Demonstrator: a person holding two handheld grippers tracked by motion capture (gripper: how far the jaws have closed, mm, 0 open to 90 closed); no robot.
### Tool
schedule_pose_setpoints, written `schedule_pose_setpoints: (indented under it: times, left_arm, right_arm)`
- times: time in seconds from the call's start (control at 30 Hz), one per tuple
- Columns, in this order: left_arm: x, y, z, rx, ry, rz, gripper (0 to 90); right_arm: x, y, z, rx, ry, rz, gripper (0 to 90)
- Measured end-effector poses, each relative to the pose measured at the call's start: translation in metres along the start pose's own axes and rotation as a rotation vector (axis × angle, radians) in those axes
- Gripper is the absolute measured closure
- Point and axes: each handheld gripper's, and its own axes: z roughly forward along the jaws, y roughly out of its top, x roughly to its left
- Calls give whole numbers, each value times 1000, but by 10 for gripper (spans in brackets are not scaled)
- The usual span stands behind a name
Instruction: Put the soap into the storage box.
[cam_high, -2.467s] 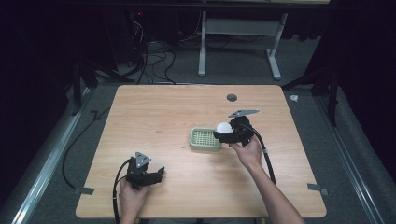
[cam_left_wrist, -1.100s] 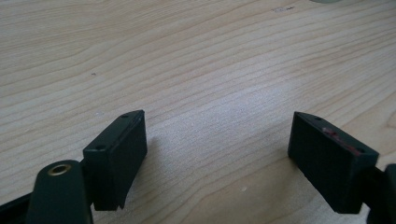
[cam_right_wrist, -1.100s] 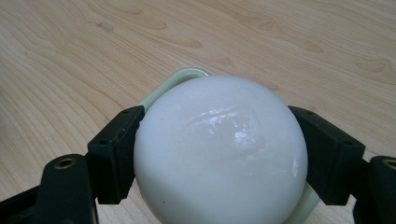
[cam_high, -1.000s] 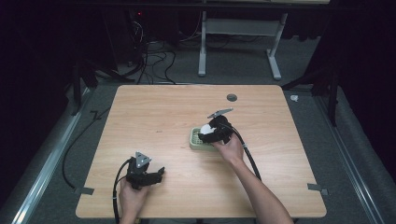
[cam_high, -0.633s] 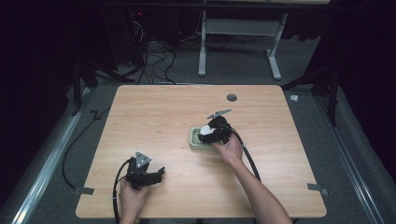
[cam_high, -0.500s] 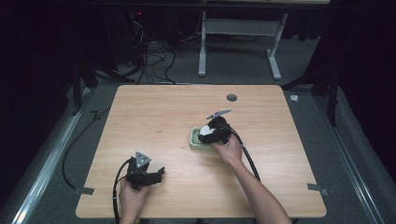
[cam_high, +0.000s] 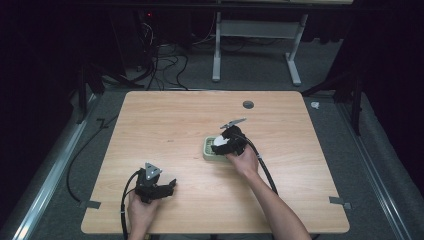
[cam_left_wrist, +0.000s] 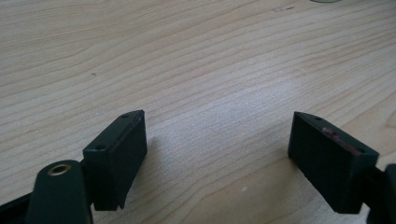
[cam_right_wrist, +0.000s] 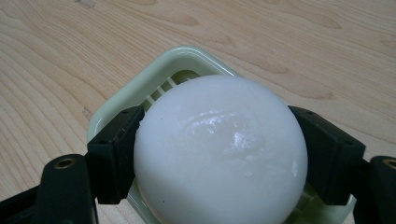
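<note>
A round white soap bar (cam_right_wrist: 219, 149) is held between the jaws of my right gripper (cam_right_wrist: 217, 154), just above a pale green slatted soap dish (cam_right_wrist: 140, 88). In the high view the right gripper (cam_high: 226, 142) hovers over the dish (cam_high: 210, 150) at the table's middle, with the white soap bar (cam_high: 219, 141) in its jaws. My left gripper (cam_high: 159, 189) rests near the front left edge of the table. Its jaws (cam_left_wrist: 217, 163) stand wide open over bare wood, with nothing between them.
The wooden table (cam_high: 175, 125) has a small dark round grommet (cam_high: 248, 104) near its far edge. Cables trail from both grippers toward the front edge. Beyond the table are a grey floor, cables and a white desk frame (cam_high: 257, 35).
My right gripper carried the soap from the dish's right side leftward over the dish and lowered it a little. The left gripper stayed still.
</note>
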Motion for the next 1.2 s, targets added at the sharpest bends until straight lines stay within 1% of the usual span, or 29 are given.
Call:
schedule_pose_setpoints:
  times: [0.07,0.2,0.37,0.47,0.5,0.6,0.77,0.9,1.2]
  left_arm:
    - [0,0,0,0,0,0,200]
    - [0,0,0,0,0,0,200]
    - [0,0,0,0,0,0,200]
    - [0,0,0,0,0,0,200]
    - [0,0,0,0,0,0,200]
    - [0,0,0,0,0,0,200]
    - [0,0,0,0,1,2,200]
    - [0,0,0,0,1,2,200]
    - [0,0,0,0,0,3,200]
  right_arm:
    - [0,0,0,1,3,7,236]
    - [0,-1,2,2,1,-1,236]
    - [0,-1,1,1,2,4,233]
    - [-1,-1,1,-9,7,6,230]
    - [-2,-1,0,-15,9,13,230]
    - [-4,0,-5,-28,19,18,230]
    - [-5,1,-16,-66,34,26,235]
    - [-7,1,-25,-97,38,23,243]
    - [-14,-2,-40,-132,40,39,251]
